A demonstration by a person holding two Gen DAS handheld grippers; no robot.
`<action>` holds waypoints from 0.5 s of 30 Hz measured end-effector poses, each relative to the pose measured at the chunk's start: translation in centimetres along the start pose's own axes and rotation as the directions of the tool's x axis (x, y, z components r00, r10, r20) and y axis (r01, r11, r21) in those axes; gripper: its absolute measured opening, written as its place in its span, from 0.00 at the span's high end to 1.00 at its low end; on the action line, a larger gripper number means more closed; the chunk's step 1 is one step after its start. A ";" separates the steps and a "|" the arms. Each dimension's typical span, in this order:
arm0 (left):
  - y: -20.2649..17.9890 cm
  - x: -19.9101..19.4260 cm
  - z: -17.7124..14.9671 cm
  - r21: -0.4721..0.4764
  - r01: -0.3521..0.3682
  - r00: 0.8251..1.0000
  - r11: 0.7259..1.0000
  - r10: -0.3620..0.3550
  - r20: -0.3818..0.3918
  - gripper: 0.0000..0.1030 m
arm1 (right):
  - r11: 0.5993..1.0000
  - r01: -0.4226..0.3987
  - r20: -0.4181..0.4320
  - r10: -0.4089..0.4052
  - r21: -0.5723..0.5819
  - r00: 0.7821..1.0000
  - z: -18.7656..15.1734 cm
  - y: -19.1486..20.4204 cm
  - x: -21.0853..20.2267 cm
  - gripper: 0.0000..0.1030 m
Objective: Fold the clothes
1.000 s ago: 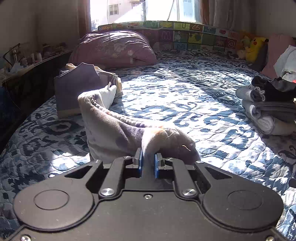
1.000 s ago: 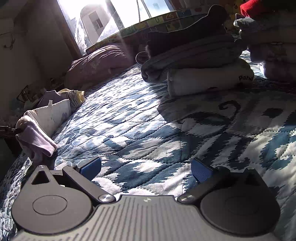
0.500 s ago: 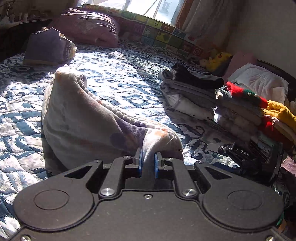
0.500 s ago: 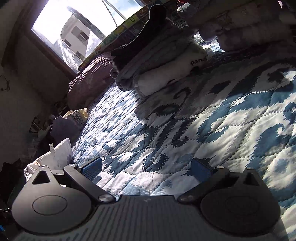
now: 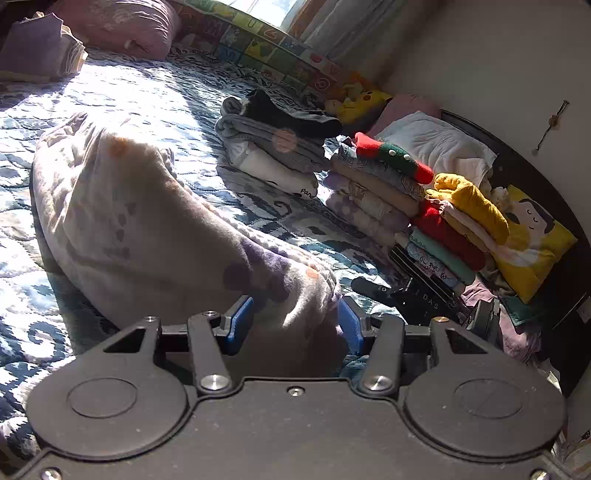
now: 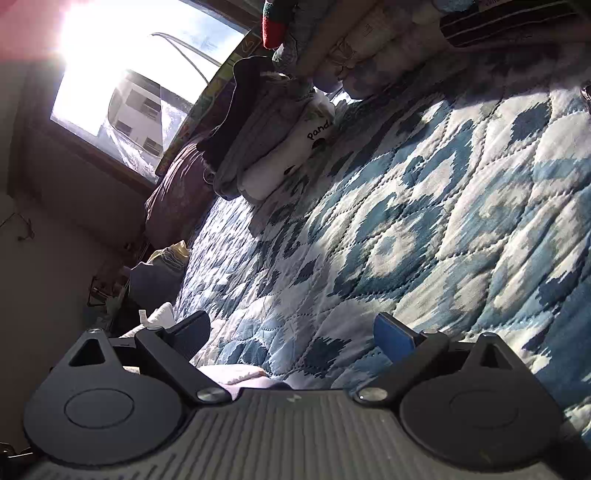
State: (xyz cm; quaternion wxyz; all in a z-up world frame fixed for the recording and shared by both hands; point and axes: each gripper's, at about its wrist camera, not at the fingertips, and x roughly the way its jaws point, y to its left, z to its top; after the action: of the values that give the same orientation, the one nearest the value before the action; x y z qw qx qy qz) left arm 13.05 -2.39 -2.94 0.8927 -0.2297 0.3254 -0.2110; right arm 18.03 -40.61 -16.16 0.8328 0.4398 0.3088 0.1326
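A pale fleecy garment [image 5: 147, 229] with purple and orange spots lies bunched on the blue-and-white quilt [image 5: 129, 85]. Its near end rests between the blue pads of my left gripper [image 5: 295, 325], which stands open around it without pinching it. My right gripper [image 6: 291, 336] is open too, tilted low over the quilt [image 6: 406, 221] with nothing between its fingers. A strip of pale cloth [image 6: 236, 373] shows just under its body.
A folded grey-and-white stack [image 5: 269, 155] topped by a dark garment sits mid-bed, seen also in the right wrist view [image 6: 280, 155]. A taller colourful stack [image 5: 406, 206] stands to its right. A black device [image 5: 406, 295] lies at its foot. A purple pillow [image 5: 122, 26] and another folded pile [image 5: 37, 51] lie far left.
My left gripper has opened and let go of the garment, which was pinched before. Its view has swung right towards the stacks. My right gripper has rolled and dropped closer to the quilt.
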 end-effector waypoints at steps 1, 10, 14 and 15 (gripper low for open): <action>0.8 -0.9 0.3 -0.025 -0.009 1.000 1.000 0.009 0.024 0.48 | 1.000 -0.010 -0.004 0.010 0.017 1.000 -0.3 0.0 -0.2 0.08; 10.3 -4.0 5.2 -0.236 -0.165 0.963 0.958 0.208 0.169 0.39 | 0.969 -0.152 -0.047 0.164 0.196 0.985 -2.8 -0.2 0.4 0.07; 15.5 -1.0 6.1 -0.333 -0.235 0.948 0.913 0.292 0.130 0.39 | 0.967 -0.162 -0.059 0.177 0.196 0.982 -3.8 0.3 0.6 0.07; 16.6 -0.1 6.1 -0.354 -0.256 0.942 0.900 0.314 0.118 0.39 | 0.966 -0.168 -0.062 0.183 0.198 0.981 -4.0 0.4 0.6 0.07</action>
State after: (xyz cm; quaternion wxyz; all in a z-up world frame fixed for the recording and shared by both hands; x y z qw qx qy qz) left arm 20.88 12.72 -7.78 0.8868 -0.3444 0.3083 0.0011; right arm 16.01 -37.47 -17.80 0.7586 0.5379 0.3130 0.1929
